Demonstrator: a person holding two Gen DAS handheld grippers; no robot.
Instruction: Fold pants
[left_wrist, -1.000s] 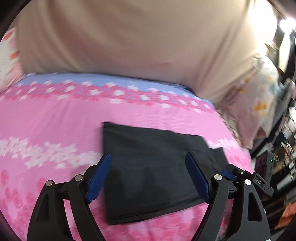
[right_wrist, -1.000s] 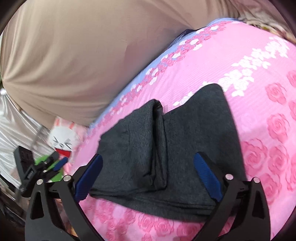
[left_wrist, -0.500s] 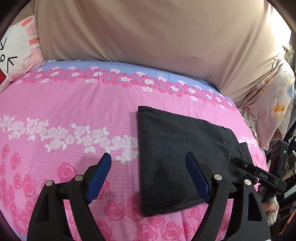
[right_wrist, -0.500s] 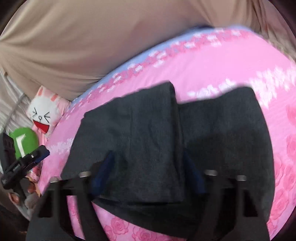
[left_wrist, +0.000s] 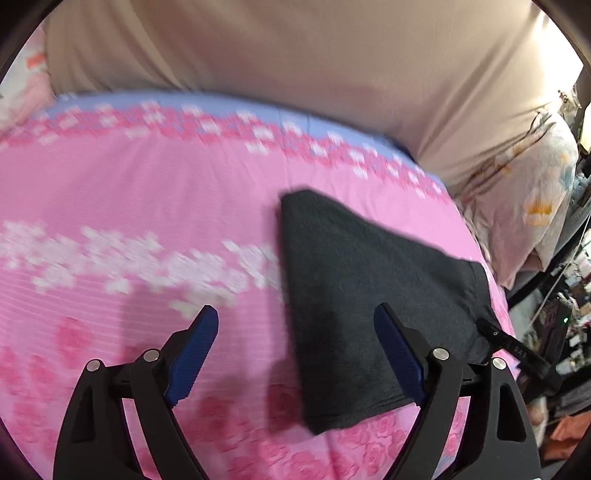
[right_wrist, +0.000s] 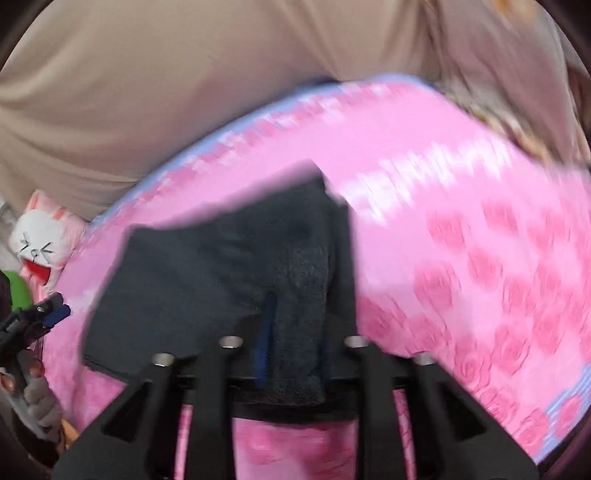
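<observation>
Dark grey pants (right_wrist: 207, 273) lie folded; right gripper (right_wrist: 291, 343) fingers clamp a fold, left gripper (left_wrist: 299, 354) fingers apart.

Two black plastic claws are seen, each a forked frame with triangular cut-outs. On the left claw (left_wrist: 295, 339), ribbed blue pads (left_wrist: 397, 352) line the fingers and round silver screws (left_wrist: 440, 353) mark the pivots. The right claw (right_wrist: 293, 339) shows the same silver screws (right_wrist: 230, 341), its blue pads blurred.
</observation>
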